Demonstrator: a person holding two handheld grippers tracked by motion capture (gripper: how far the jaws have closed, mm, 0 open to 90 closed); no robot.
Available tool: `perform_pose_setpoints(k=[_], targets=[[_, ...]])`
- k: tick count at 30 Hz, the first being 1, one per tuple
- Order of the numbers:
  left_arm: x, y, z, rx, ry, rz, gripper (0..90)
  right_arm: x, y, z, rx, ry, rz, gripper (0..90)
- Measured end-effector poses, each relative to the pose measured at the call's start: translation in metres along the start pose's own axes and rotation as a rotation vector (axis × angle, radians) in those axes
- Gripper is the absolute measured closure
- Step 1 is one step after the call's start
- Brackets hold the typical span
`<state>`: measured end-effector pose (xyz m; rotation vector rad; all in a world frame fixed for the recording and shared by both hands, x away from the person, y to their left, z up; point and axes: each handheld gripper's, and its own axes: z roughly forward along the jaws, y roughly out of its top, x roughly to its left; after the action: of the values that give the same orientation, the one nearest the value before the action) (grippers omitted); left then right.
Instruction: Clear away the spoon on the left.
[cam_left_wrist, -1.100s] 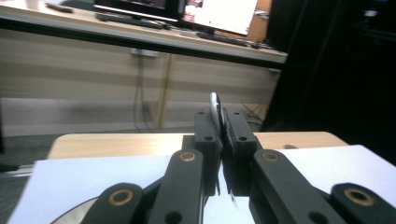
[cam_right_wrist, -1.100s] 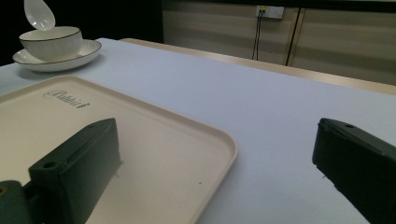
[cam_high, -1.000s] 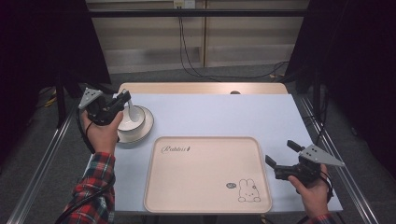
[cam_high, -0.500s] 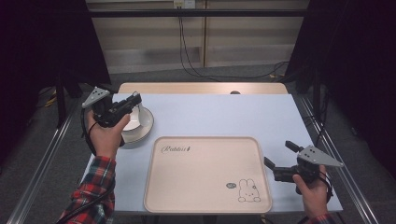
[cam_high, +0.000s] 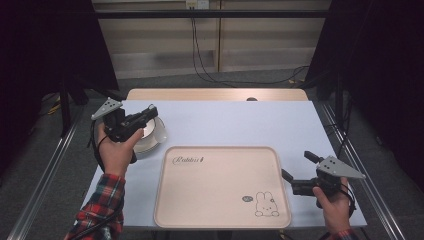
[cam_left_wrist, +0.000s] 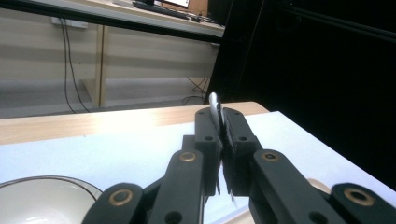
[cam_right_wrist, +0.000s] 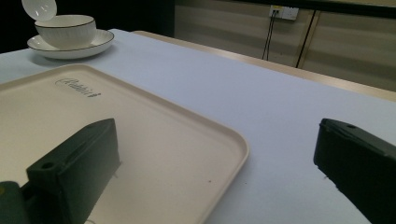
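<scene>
- Left gripper (cam_high: 148, 112) clamped on a white spoon (cam_left_wrist: 214, 108), lifted clear of the bowl (cam_right_wrist: 65, 30); a second ago it was down at the bowl.
- Bowl sits on a saucer (cam_right_wrist: 70, 48), left of the tray (cam_high: 220, 220).
- Right gripper (cam_high: 296, 166) spread wide, unchanged at the tray's right edge.

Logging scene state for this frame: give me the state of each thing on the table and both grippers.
left gripper: shut on spoon, above the bowl
spoon: lifted, held by its handle
bowl: upright on the saucer
saucer: flat on the table
tray: flat, nothing on it
right gripper: open, holding nothing, at the tray's right edge
</scene>
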<state>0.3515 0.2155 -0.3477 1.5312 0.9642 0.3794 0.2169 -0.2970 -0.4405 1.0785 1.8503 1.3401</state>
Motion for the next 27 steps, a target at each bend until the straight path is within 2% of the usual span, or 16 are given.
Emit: perform_pose_setpoints(k=[13, 15, 16, 21, 23, 27], targets=[[-0.011, -0.01, -0.005, 0.035, -0.055, -0.002, 85.7, 0.003, 0.0, 0.001, 0.008, 0.007, -0.018, 0.0], [-0.013, -0.01, -0.006, 0.035, -0.052, -0.002, 85.7, 0.003, 0.0, 0.001, 0.007, 0.004, -0.019, 0.0], [-0.014, -0.012, -0.008, 0.031, -0.067, -0.004, 85.7, 0.004, 0.0, 0.001, 0.01, 0.008, -0.019, 0.0], [-0.016, -0.015, -0.011, 0.032, -0.078, -0.009, 85.7, 0.004, 0.001, 0.001, 0.009, 0.009, -0.02, 0.0], [-0.02, -0.017, -0.011, 0.032, -0.092, -0.03, 85.7, 0.003, 0.001, 0.0, 0.009, 0.008, -0.018, 0.0], [-0.021, -0.019, -0.012, 0.048, -0.101, -0.017, 85.7, 0.004, 0.001, 0.001, 0.011, 0.006, -0.017, 0.0]])
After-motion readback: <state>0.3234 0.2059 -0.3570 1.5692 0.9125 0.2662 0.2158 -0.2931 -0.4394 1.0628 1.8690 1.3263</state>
